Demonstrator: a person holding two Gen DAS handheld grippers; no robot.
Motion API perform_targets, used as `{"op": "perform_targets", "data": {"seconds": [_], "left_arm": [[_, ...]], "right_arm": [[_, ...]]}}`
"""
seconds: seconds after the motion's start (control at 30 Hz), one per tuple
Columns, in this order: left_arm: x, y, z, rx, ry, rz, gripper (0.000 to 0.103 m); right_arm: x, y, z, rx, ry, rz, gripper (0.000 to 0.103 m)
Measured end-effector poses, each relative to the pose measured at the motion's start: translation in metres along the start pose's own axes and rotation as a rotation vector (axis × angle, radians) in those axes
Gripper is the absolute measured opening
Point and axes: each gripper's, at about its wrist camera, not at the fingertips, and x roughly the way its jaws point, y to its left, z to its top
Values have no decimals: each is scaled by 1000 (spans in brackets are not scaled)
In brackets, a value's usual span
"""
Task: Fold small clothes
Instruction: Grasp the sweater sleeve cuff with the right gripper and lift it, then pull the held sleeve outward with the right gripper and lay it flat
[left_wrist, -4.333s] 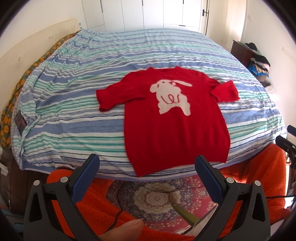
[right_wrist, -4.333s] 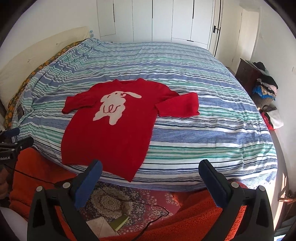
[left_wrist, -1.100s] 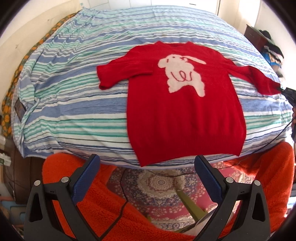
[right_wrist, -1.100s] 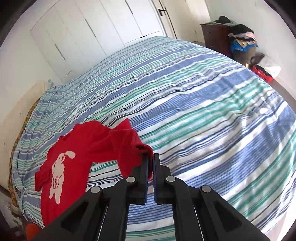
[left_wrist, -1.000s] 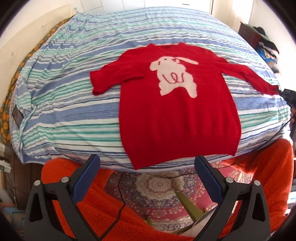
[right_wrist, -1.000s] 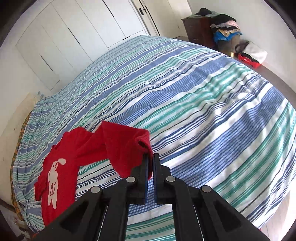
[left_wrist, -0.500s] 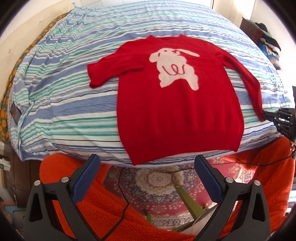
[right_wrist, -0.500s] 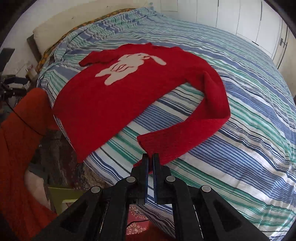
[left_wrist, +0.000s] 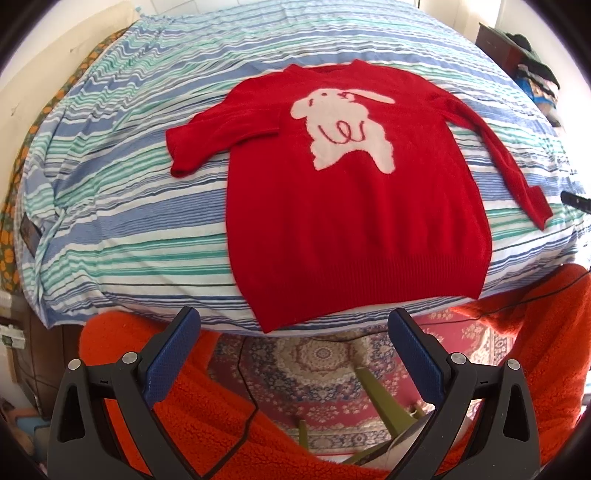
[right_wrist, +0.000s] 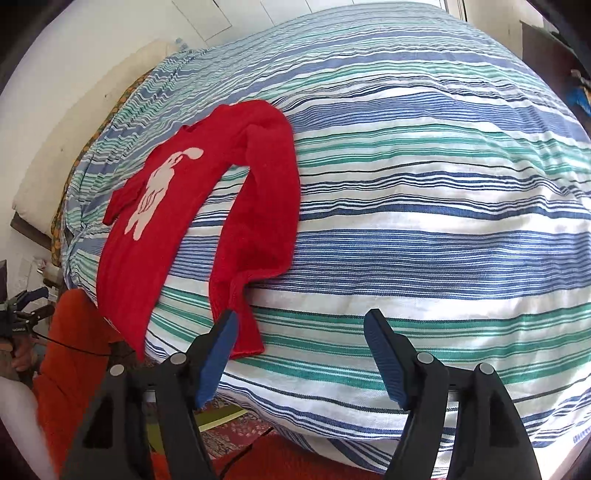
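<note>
A small red sweater (left_wrist: 354, 206) with a white rabbit on the chest lies face up on the striped bed (left_wrist: 122, 229), hem at the near edge. Its left sleeve (left_wrist: 207, 136) is bent and short. Its right sleeve (left_wrist: 509, 166) lies straight, cuff near the bed's edge. My left gripper (left_wrist: 291, 354) is open and empty, below the hem, off the bed. My right gripper (right_wrist: 301, 347) is open and empty, just right of the straightened sleeve's cuff (right_wrist: 243, 328). The sweater also shows in the right wrist view (right_wrist: 155, 221).
An orange fleece (left_wrist: 147, 424) and a patterned rug (left_wrist: 321, 369) lie below the bed's near edge. A dark dresser with piled clothes (left_wrist: 524, 44) stands at the far right. A pillow (right_wrist: 74, 147) lies at the head of the bed.
My right gripper pulled the right sleeve out straight toward the bed's edge, then opened and let the cuff go. My left gripper stayed open near the hem.
</note>
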Motion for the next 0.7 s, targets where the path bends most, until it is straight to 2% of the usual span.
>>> {"op": "perform_targets", "data": {"seconds": [0.07, 0.1, 0.13, 0.17, 0.23, 0.33, 0.4, 0.43, 0.47, 0.5, 0.6, 0.7], "left_arm": [[4, -3, 1, 7, 12, -4, 102], [6, -5, 2, 15, 18, -7, 102], [8, -9, 3, 26, 23, -9, 102], [8, -13, 4, 39, 22, -8, 102], [4, -20, 7, 65, 1, -1, 102], [-5, -24, 8, 79, -41, 21, 102], [-6, -21, 6, 73, -47, 35, 102], [-4, -19, 5, 65, -38, 38, 102], [-1, -15, 4, 55, -24, 37, 102], [3, -11, 3, 43, -7, 34, 102], [15, -1, 2, 6, 42, 23, 102], [19, 1, 5, -10, 55, 6, 101]], "right_arm": [[-16, -19, 3, 98, -99, 25, 70], [-21, -26, 9, 148, -144, 58, 65], [-21, -33, 16, 184, -167, 98, 55], [-16, -35, 24, 218, -160, 142, 50], [15, -39, 41, 282, -72, 215, 40], [65, -30, 56, 277, 10, 186, 39], [88, -27, 60, 286, 24, 196, 39], [95, -27, 62, 292, 25, 210, 36], [99, -27, 63, 296, 28, 222, 29], [100, -27, 64, 295, 29, 225, 5], [85, -25, 73, 235, 9, 150, 2], [58, -35, 103, 182, -45, -30, 2]]}}
